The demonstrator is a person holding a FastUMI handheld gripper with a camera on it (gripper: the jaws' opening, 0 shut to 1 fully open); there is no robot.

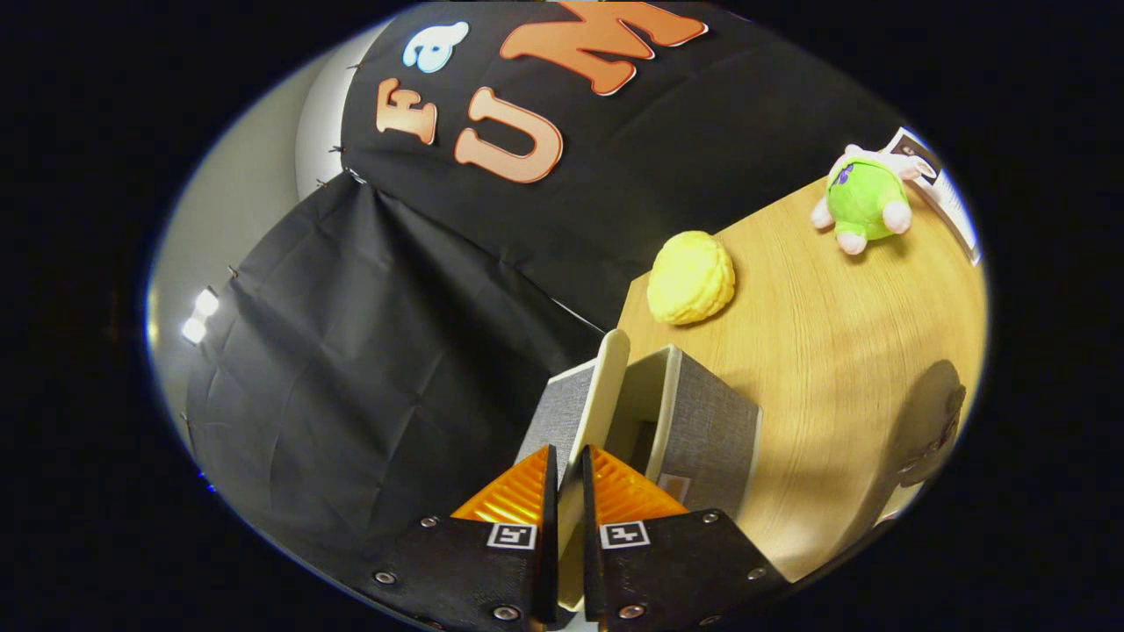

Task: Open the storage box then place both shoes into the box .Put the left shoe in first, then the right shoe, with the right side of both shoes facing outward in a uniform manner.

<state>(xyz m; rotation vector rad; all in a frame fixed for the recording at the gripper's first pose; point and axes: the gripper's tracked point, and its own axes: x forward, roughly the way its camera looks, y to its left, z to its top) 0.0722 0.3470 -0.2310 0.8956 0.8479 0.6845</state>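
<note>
The storage box [694, 421], a grey fabric-covered one, sits at the tabletop's [843, 369] corner beside the booth's black wall, and its cream lid [601, 395] stands raised on edge, pinched between the two fingers of the gripper [569, 491], which is clenched on that panel. The grip looks to be on a thin edge only, so I judge the lid could slip out and drop shut if the swing is hurried. Pulling off-line could also drag the light box toward the tabletop's edge or tip it; the yellow toy [691, 276] and green plush [865, 202] lie well clear.
</note>
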